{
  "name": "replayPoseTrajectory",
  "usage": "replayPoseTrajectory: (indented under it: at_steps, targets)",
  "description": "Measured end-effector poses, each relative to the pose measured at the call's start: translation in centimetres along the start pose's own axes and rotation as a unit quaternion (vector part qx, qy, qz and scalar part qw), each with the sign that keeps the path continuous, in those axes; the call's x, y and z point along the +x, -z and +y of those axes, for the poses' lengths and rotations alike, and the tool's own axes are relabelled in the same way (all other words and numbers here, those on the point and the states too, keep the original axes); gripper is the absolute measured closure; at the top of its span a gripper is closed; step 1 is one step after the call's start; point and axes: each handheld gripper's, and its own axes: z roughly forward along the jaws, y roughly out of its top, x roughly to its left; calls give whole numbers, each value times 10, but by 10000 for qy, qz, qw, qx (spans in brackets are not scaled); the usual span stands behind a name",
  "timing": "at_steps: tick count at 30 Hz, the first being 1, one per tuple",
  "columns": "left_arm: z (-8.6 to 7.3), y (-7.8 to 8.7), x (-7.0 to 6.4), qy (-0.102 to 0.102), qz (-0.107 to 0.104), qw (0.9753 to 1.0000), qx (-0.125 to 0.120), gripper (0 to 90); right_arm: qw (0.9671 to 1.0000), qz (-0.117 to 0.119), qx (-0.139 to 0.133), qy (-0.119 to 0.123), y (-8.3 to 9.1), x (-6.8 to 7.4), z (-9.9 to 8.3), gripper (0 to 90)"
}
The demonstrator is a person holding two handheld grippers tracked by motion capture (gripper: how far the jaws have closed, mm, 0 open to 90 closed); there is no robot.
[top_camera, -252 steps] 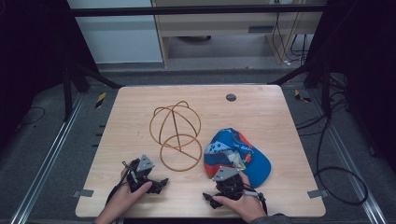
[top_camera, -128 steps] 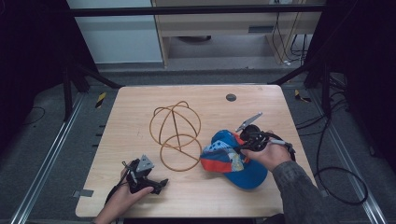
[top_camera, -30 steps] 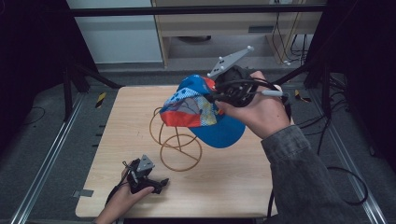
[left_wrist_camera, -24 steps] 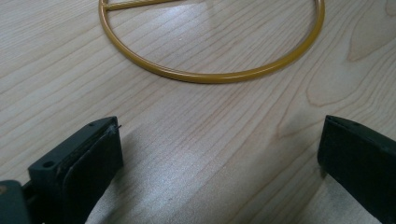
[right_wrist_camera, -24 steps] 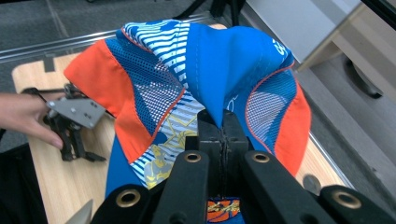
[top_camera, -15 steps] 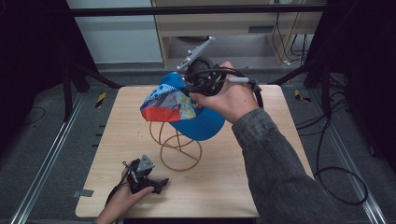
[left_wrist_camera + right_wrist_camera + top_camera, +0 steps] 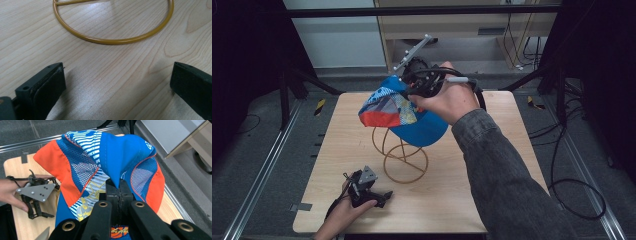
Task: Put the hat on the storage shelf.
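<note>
The right hand-held gripper (image 7: 404,86) is raised above the wire stand (image 7: 400,152), with its jaws fully closed on a fold of fabric at the crown of the cap (image 7: 404,116). In the right gripper view the two black jaws meet with no gap between them, and the cap (image 7: 105,167) hangs from them, showing blue panels, orange sections and blue mesh. In the high view the cap is clear of the tabletop (image 7: 492,150), directly above the upper loops of the wire stand and just beside them; contact between cap and stand cannot be determined. The blue brim points toward the right side of the stand. The wire stand rests upright on the tabletop, its circular base ring lying flat on the wood. The left hand-held gripper (image 7: 368,190) rests on the tabletop near the front-left of the wire stand, held by the left hand (image 7: 339,220). In the left gripper view its jaws are spread wide with nothing between them, and the base ring (image 7: 112,40) of the stand lies just ahead of them on the bare wood.
</note>
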Motion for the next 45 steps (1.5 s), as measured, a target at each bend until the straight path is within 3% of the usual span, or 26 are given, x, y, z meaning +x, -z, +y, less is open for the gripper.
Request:
replayPoseTrajectory:
  at_steps: [16, 31, 45]
  targets:
    - [0, 0, 0, -7, -15, 10000, 22, 0, 9998, 133, 110, 64, -23, 1, 18, 900]
    - [0, 0, 0, -13, -14, 10000, 19, 0, 9990, 348, 278, 64, -52, 7, 17, 898]
    - [0, 0, 0, -28, -4, 10000, 18, 0, 9987, 407, 300, 79, -66, 12, 17, 894]
